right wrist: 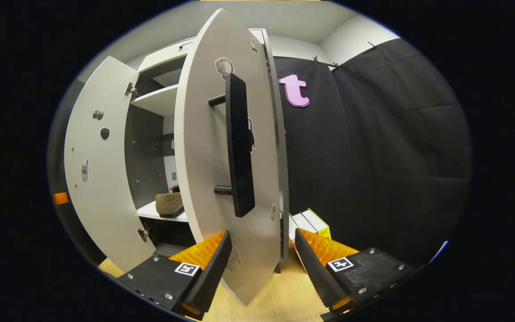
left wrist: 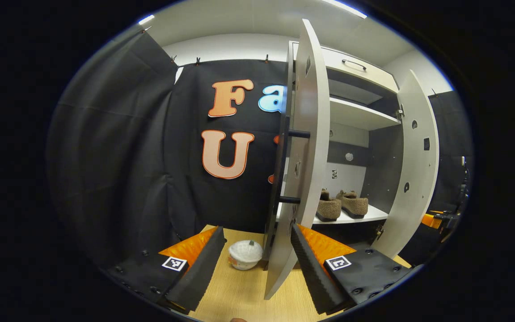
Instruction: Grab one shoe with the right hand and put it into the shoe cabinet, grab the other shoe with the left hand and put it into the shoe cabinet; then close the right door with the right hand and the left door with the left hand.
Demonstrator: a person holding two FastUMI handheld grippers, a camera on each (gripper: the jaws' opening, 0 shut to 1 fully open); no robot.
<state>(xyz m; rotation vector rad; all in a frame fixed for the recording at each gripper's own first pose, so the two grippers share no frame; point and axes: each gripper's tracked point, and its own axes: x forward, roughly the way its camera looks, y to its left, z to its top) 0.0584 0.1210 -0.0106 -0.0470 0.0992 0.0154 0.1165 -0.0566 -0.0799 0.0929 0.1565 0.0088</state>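
Right gripper view: the right gripper [right wrist: 262,261] gapes wide, the right door [right wrist: 204,170] edge between its fingers, unclamped. The left gripper [left wrist: 255,264] likewise straddles the left door [left wrist: 304,147], open. Both shoes [left wrist: 341,206] sit on the cabinet shelf [left wrist: 373,215] beyond.

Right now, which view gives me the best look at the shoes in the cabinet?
The left gripper view: both shoes sit side by side on the lower shelf, seen between the open doors. The right gripper view shows part of one shoe on that shelf; the near door hides the rest.
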